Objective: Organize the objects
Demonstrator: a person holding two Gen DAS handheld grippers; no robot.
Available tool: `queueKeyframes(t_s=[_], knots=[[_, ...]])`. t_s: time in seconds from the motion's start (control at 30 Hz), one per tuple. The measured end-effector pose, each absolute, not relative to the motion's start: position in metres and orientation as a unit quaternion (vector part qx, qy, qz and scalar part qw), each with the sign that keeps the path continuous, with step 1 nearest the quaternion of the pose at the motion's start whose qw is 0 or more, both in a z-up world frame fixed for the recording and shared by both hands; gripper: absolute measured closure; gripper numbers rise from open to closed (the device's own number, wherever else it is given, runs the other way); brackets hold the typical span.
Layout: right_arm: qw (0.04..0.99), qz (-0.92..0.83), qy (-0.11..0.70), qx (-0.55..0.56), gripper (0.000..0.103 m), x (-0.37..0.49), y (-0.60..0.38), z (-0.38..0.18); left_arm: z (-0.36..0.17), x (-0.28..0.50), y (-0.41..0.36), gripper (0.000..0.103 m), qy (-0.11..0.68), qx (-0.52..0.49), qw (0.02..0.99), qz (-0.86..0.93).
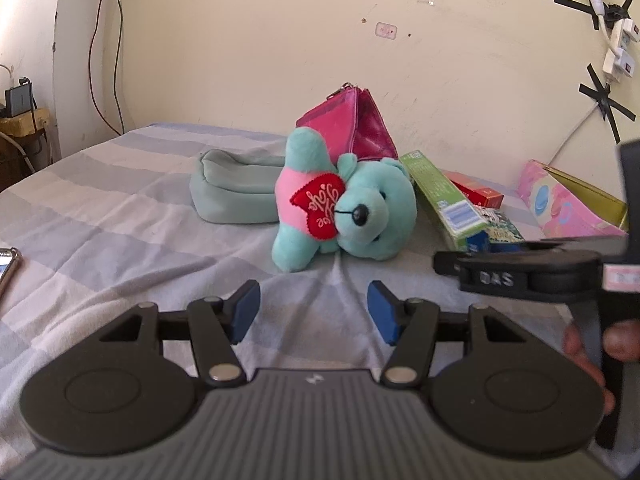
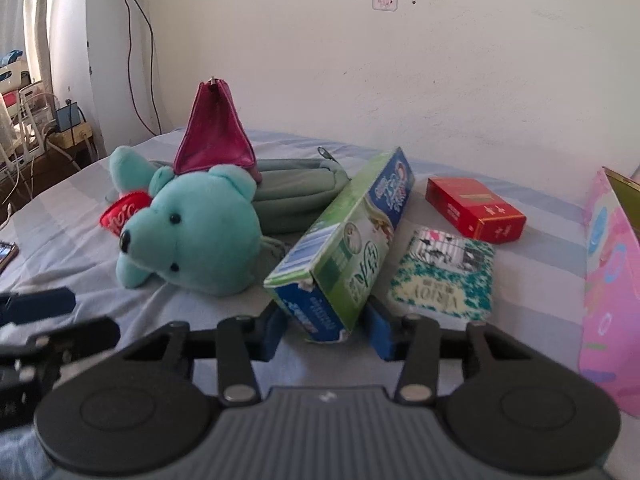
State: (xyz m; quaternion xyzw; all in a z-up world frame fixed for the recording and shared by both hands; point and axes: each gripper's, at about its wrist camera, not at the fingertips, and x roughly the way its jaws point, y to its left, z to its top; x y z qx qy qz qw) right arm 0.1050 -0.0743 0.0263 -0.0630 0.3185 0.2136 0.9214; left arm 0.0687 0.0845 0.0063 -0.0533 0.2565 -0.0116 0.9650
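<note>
A teal teddy bear (image 1: 344, 208) with a red heart lies on the bed in front of a grey-green pouch (image 1: 228, 192) and a magenta pouch (image 1: 352, 124). My left gripper (image 1: 314, 306) is open and empty, a short way in front of the bear. In the right wrist view the bear (image 2: 200, 236) lies left of a green toothpaste box (image 2: 344, 240). My right gripper (image 2: 326, 330) has its blue pads on both sides of the box's near end. A red box (image 2: 476, 208) and a teal patterned pack (image 2: 444, 272) lie to the right.
A pink gift bag (image 2: 612, 280) stands at the right edge. A phone (image 1: 6, 268) lies at the bed's left edge. Cables and power strips hang on the wall (image 1: 616, 48). The striped bedsheet (image 1: 100, 220) stretches to the left.
</note>
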Motion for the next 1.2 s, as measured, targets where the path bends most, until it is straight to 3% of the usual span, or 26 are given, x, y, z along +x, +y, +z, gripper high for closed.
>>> queueKeyframes(t_s=[0.43,0.57,0.83,0.93,0.97,1.07,1.2], knots=[[0.907,0.268,0.305,-0.113,0.066,-0.01,-0.181,0.033,0.005,0.073,0.089,0.036,0.275,-0.068,0.959,-0.02],[0.922,0.208,0.315,-0.083,0.072,-0.042,-0.248,0.04,0.004,0.073,0.085,0.036,0.282,-0.061,0.957,-0.02],[0.948,0.013,0.305,0.092,0.067,-0.055,-0.372,0.048,0.01,0.065,0.069,0.035,0.29,-0.064,0.953,-0.055],[0.951,0.036,0.29,0.103,0.056,-0.057,-0.37,0.049,0.014,0.064,0.063,0.027,0.292,-0.085,0.948,-0.089],[0.951,0.051,0.287,0.1,0.049,-0.057,-0.365,0.049,0.016,0.064,0.06,0.021,0.288,-0.084,0.949,-0.093],[0.954,0.095,0.274,0.073,0.03,-0.059,-0.342,0.048,0.022,0.064,0.054,0.015,0.279,-0.077,0.952,-0.097],[0.951,0.134,0.278,0.015,0.025,-0.053,-0.307,0.046,0.025,0.074,0.051,0.015,0.288,-0.088,0.945,-0.125]])
